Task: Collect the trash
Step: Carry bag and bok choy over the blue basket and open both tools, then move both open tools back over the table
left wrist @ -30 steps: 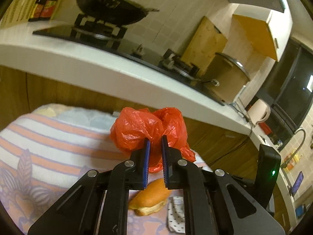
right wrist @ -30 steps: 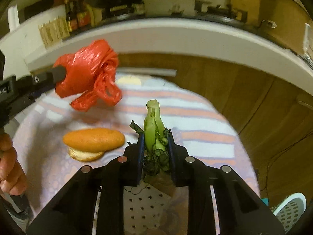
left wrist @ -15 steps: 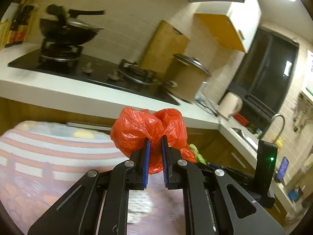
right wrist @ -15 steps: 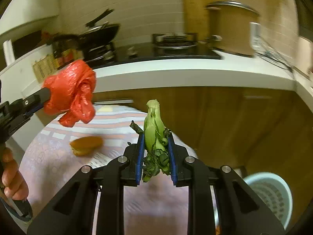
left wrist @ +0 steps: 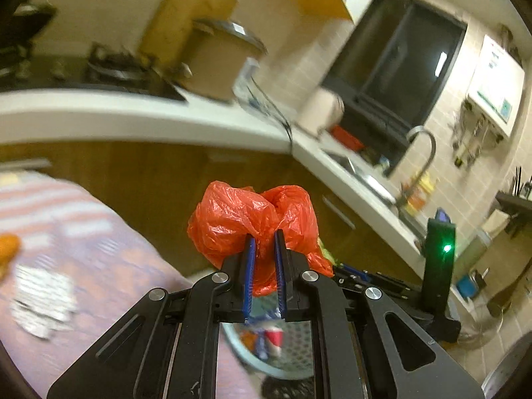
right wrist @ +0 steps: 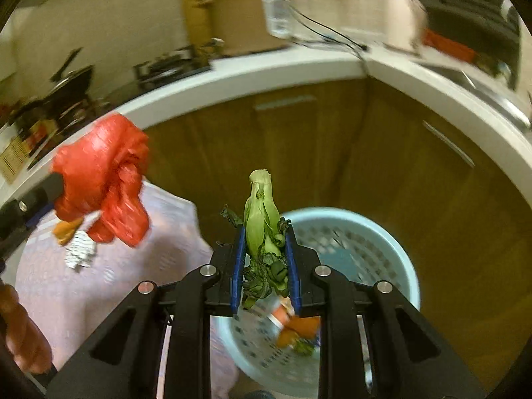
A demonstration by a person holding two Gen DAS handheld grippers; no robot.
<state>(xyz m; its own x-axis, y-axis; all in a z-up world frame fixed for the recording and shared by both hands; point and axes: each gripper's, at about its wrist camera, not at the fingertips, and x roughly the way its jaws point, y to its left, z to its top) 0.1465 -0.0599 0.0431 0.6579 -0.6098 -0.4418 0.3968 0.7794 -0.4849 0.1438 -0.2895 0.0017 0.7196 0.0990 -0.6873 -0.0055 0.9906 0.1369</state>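
My left gripper (left wrist: 264, 237) is shut on a crumpled red plastic bag (left wrist: 246, 216), held in the air past the table's edge; the bag also shows in the right wrist view (right wrist: 103, 173). My right gripper (right wrist: 265, 232) is shut on a wilted green vegetable stalk (right wrist: 262, 206) and holds it above a light blue perforated basket (right wrist: 392, 246) on the floor. The basket (left wrist: 286, 370) shows below the left gripper too, with colourful scraps inside.
A table with a striped cloth (right wrist: 109, 286) lies to the left, holding a bread roll (left wrist: 8, 246) and a dotted wrapper (left wrist: 43, 302). A white countertop (right wrist: 299, 66) over wooden cabinets curves behind the basket. A sink and tap (left wrist: 422, 143) are at the right.
Both grippers have swung right, away from the table, with their loads. The blue basket has come into view under both grippers, and the roll has slid to the left edge.
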